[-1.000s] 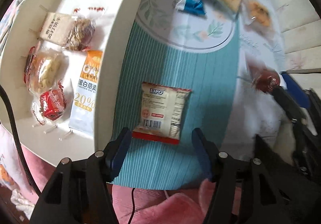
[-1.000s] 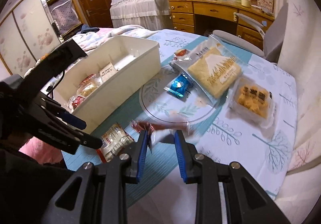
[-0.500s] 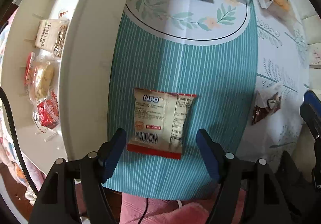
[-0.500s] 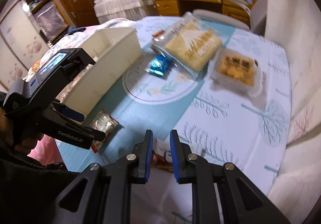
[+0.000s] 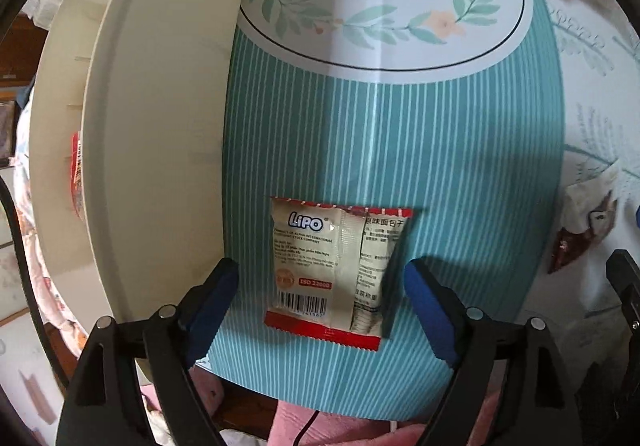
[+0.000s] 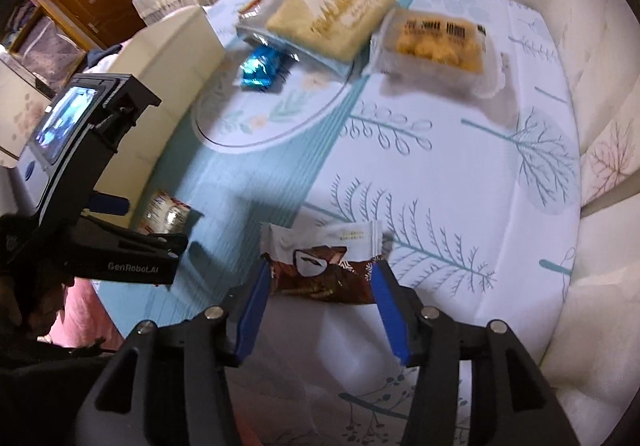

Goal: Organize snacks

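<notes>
A cream Lipo biscuit packet (image 5: 340,270) with red ends lies flat on the striped teal cloth. My left gripper (image 5: 320,282) points down over it. Its jaws are opening wide, one on each side of the packet, and neither touches it. A brown and white snack packet (image 6: 324,262) lies on the white part of the cloth. It sits between the blue pads of my right gripper (image 6: 322,278), whose jaws are opening off it. The same packet (image 5: 584,234) shows at the right edge of the left wrist view. The cream storage box (image 5: 160,126) stands just left of the Lipo packet.
Farther back on the table lie a blue foil packet (image 6: 262,68), a large bag of yellow cake (image 6: 332,14) and a clear tub of pastries (image 6: 436,42). A red packet (image 5: 76,178) peeks over the box's rim. The table's near edge runs under both grippers.
My left gripper came down closer over the Lipo packet and spread its jaws. My right gripper carried the brown packet down onto the cloth, and its jaws, shut before, now stand apart.
</notes>
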Demonstrator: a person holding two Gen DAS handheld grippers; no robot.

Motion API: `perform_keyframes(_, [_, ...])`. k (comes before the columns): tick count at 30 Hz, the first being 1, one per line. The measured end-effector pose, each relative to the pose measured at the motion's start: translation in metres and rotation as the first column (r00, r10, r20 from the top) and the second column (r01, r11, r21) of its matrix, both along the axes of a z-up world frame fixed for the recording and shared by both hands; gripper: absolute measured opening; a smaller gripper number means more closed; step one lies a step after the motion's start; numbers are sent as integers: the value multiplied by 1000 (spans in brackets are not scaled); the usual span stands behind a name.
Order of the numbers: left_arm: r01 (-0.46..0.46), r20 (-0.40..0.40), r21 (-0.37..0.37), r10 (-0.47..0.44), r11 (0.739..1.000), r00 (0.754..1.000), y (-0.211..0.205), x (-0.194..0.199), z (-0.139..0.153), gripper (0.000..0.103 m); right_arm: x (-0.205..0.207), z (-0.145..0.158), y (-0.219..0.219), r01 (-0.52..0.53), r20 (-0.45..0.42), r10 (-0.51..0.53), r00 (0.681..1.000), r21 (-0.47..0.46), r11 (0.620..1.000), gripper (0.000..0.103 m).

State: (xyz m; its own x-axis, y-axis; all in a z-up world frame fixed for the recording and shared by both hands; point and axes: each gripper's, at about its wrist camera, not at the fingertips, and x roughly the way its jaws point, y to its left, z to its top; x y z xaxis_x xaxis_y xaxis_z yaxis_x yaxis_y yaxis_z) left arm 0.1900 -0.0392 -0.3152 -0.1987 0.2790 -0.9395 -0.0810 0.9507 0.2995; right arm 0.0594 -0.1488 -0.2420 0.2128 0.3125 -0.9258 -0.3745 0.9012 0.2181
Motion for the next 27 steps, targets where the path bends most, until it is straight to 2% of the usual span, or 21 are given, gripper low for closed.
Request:
perform_keyframes(8, [2, 10, 11, -3, 1000, 1000, -5, 4, -4, 87, 3, -19, 17, -37, -50, 33, 998, -81, 996, 55])
perform_keyframes(12, [8, 28, 4, -8, 1000, 1000, 0, 4, -4, 85, 7, -25, 24, -53, -63, 47, 997, -97, 994, 55])
perform_keyframes(13, [11, 32, 2, -11, 1000, 999, -2, -1, 1, 80, 8, -26, 26, -52, -68, 45, 997, -99, 994, 55])
perform_keyframes(14, [0, 42, -28, 1, 1000, 999, 0, -5, 7, 66, 9, -27, 27, -51, -74, 43, 996, -105, 993, 55])
perform_keyframes(15, [-32, 49, -81, 36, 996, 998, 3, -8, 9, 60, 10, -27, 28, -51, -76, 43, 996, -109, 993, 55])
perform_keyframes(17, [-80, 58, -124, 88, 989, 994, 9, -10, 10, 58, 10, -27, 31, -61, -73, 53, 996, -120, 991, 48])
perform_keyframes(24, [-83, 97, -154, 98, 985, 990, 13, -20, 16, 56, 16, -24, 31, -68, -86, 60, 994, -100, 993, 33])
perform_keyframes(26, [-97, 106, -186, 119, 978, 987, 15, -25, 17, 45, 18, -23, 28, -58, -94, 49, 994, -88, 994, 26])
perform_keyframes(27, [-107, 107, -193, 129, 975, 986, 17, -27, 17, 45, 19, -21, 26, -52, -99, 44, 994, -81, 995, 23])
